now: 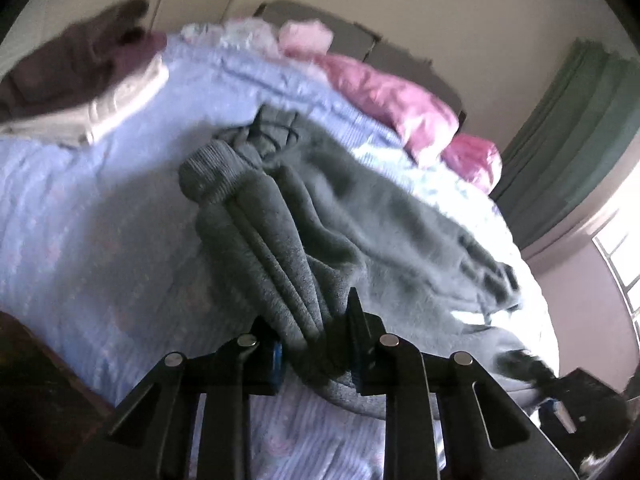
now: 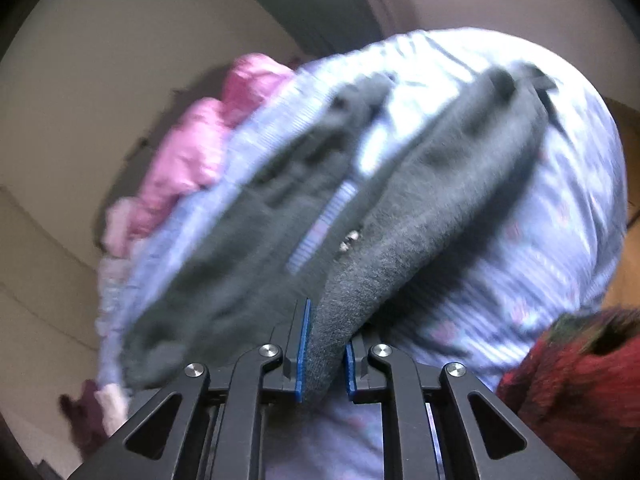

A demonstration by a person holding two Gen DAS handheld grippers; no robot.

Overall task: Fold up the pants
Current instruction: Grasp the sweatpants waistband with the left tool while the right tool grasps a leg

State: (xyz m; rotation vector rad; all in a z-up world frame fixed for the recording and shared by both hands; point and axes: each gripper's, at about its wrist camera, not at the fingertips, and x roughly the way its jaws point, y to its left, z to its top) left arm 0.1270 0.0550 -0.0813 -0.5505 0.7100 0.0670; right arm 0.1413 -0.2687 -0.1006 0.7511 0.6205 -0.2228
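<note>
Pants (image 1: pixel 304 216) grey, bunched on the bed (image 1: pixel 100 220), my left gripper (image 1: pixel 316 336) and right gripper (image 2: pixel 326 352) both clamped on their fabric.

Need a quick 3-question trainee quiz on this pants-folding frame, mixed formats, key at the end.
1. True or false: both grippers are clamped on the grey pants.
2. What does the left gripper hold? A) a ribbed cuff end B) bunched folds of the grey fabric C) the pink pillow
3. Fill in: the pants lie on a bed with a pale ____ cover.

Key: 1 true, the right gripper pinches the fabric too; 2 B; 3 blue.
</note>
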